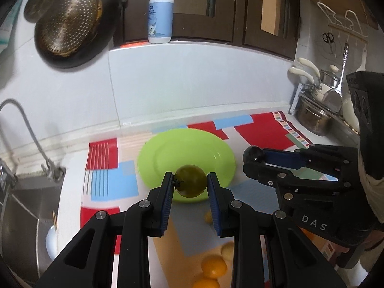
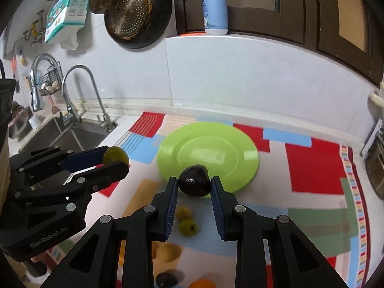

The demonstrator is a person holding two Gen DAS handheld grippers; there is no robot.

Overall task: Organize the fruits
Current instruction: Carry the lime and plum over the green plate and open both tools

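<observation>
My left gripper (image 1: 190, 182) is shut on an olive-green round fruit (image 1: 192, 183), held in the air over the near rim of a lime-green plate (image 1: 168, 151). My right gripper (image 2: 194, 186) is shut on a dark, almost black fruit (image 2: 194, 182), also above the near edge of the green plate (image 2: 228, 148). Each gripper shows in the other's view: the right gripper (image 1: 254, 154) with its dark fruit at the right, the left gripper (image 2: 115, 157) with its green fruit (image 2: 115, 154) at the left. The plate has nothing on it.
Loose fruits lie on the patterned mat below: oranges (image 1: 213, 267), small green fruits (image 2: 188, 226), a yellow one (image 2: 168, 252) and a dark one (image 2: 166, 279). A sink (image 2: 69, 139) with taps is at the left, pots (image 1: 312, 120) at the right, a lotion bottle (image 1: 160, 12) on the ledge.
</observation>
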